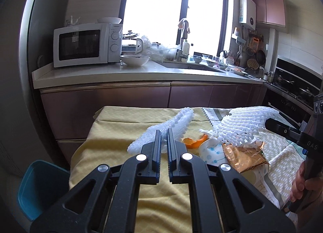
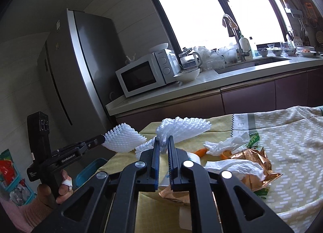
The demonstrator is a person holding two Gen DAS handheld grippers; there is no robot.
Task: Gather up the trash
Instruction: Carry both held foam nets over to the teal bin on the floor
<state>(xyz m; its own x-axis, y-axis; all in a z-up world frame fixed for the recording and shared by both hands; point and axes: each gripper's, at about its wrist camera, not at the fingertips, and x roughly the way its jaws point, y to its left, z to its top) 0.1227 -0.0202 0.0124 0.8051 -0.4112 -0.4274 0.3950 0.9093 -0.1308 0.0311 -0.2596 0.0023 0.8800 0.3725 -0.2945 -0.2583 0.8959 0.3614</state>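
Left wrist view: a table (image 1: 113, 132) under a yellow cloth carries the litter, with a blue bin (image 1: 38, 188) at 8 o'clock, below the table edge. Each gripper is clamped on a white foam net and holds it above the cloth. The left gripper (image 1: 164, 132) pinches the left net (image 1: 161, 132); the right gripper (image 2: 164, 140) pinches the right net (image 2: 181, 130). Neither net has reached the bin, so collecting looks barely begun. Left on the cloth, at 3 o'clock from the jaws: a gold wrapper (image 1: 245, 156), a printed cup (image 1: 212, 152), tissues (image 2: 232, 166) and orange peel (image 1: 194, 142). Legible writing: "GenRobot.AI" on the left gripper's body, "DAS" on the right's.
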